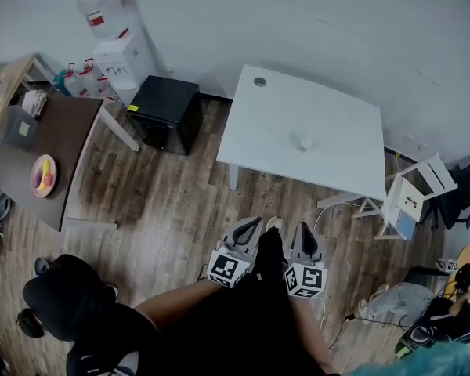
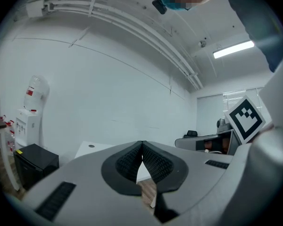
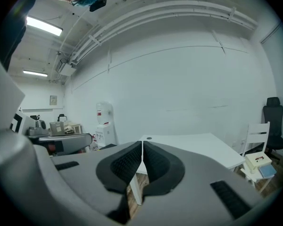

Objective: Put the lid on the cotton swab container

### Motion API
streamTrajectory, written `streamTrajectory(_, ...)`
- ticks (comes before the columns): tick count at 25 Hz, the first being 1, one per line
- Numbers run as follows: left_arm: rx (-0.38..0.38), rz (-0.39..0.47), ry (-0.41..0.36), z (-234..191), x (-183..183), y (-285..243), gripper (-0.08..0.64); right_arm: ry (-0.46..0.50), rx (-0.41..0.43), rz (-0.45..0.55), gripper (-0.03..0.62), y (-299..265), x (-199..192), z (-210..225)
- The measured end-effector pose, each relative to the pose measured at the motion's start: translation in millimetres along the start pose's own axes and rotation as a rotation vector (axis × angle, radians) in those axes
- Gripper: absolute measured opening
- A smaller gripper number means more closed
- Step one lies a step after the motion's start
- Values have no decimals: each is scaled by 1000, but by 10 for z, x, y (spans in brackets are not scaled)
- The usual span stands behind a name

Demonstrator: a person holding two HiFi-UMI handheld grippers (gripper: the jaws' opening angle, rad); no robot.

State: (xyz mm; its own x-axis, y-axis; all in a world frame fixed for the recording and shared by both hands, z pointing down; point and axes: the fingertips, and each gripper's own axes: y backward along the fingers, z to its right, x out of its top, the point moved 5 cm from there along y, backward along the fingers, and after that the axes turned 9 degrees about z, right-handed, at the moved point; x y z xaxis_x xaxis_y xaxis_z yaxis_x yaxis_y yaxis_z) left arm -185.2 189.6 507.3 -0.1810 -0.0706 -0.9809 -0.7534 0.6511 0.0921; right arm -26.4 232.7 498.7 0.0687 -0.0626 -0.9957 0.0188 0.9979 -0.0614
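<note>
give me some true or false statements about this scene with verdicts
The left hand-held gripper and right hand-held gripper are both shut and empty. True.
A black cabinet stands beside the white table. True.
The white table is bare. False: a small white object sits on it.
The plate lies on the white table. False: the plate lies on the brown table.
Both hand-held grippers hover over the white table. False: they are over the wood floor.

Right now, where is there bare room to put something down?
The white table is almost wholly bare, on every side of the small white item near its middle. The brown table is crowded along its left side, by the fruit plate; its right part is free.
</note>
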Motion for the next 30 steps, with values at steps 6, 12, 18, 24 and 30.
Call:
streamTrajectory(6, -5, -21, -1, -115, -87, -471, 12, 7, 27, 17, 32, -402, 14, 260)
streamTrajectory(12, 32, -21, -4, -336, -87, -1223, 12, 0, 80, -6, 32, -1057, 42, 591)
streamTrajectory(18, 54, -85, -41, -463, -231, -1934, 12, -23, 135, -51, 32, -1611, -27, 1098)
streamTrajectory(24, 70, -154, -47, -568, -625, -2626, 12, -44, 179, -86, 32, -2130, -136, 1655)
streamTrajectory(30, 71, -194, -22, -688, -934, -3113, 14, -14, 225, -114, 32, -2625, -289, 2027)
